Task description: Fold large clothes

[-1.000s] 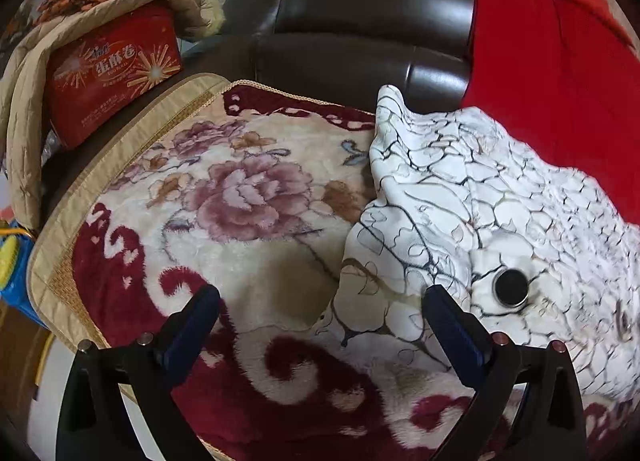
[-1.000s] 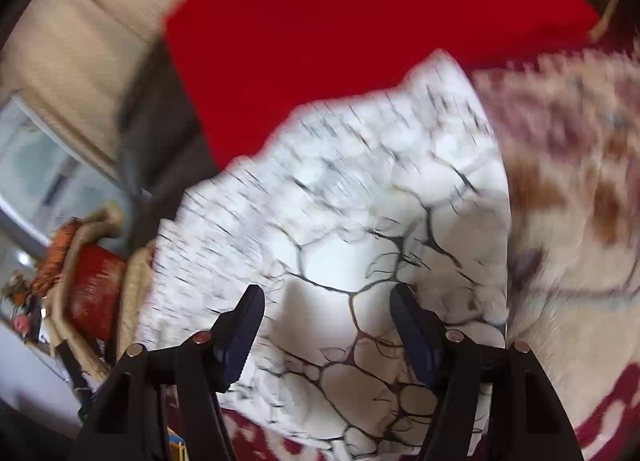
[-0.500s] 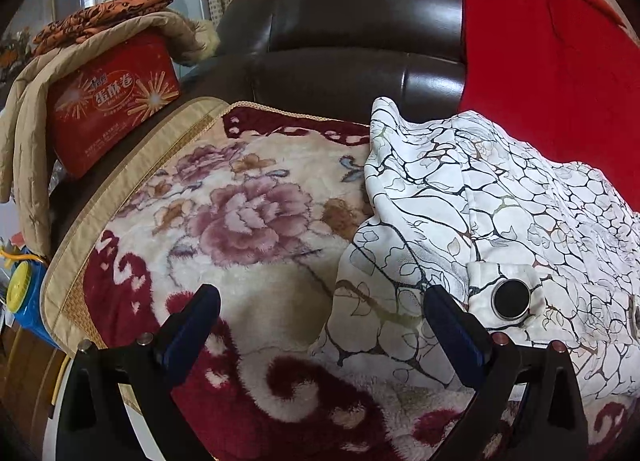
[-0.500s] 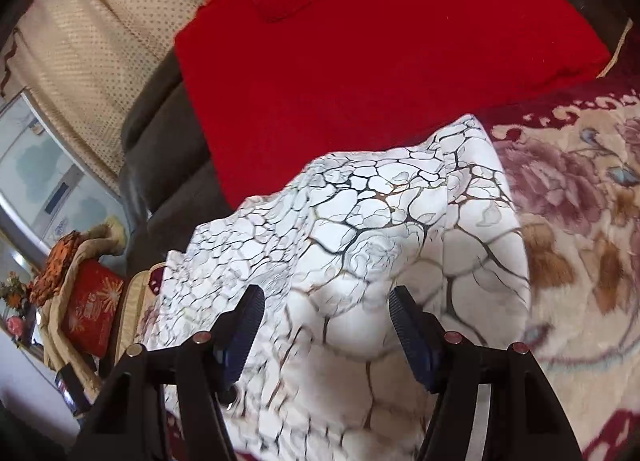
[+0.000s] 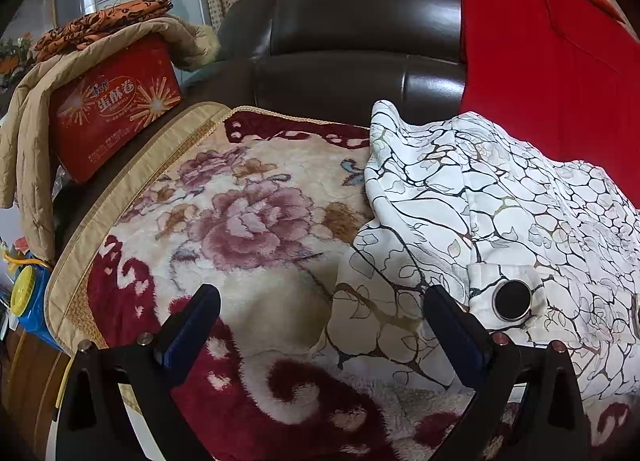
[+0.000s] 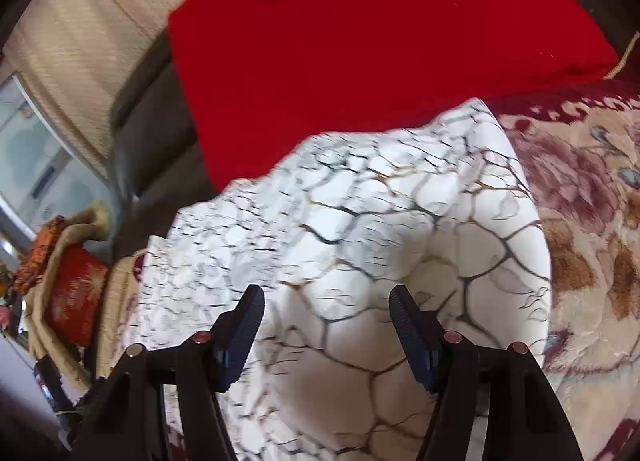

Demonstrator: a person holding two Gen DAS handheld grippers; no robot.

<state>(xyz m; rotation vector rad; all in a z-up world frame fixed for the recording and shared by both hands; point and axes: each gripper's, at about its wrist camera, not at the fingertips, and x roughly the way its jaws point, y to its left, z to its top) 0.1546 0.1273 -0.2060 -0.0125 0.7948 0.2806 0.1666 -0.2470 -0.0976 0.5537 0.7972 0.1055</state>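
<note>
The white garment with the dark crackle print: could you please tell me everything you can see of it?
The white garment looks like thick, smooth fabric, white with a dark and tan crackle pattern of veins and small leaves. A small tab carries a round black snap button. It lies crumpled and bunched, not yet folded flat, on the floral plush blanket, its far edge against the red cloth. Neither tool grips it.

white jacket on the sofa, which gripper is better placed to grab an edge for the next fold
Probably left. The left gripper is open with the white jacket's loose edge between its fingers. The right gripper, also open, faces only the flat middle.
</note>
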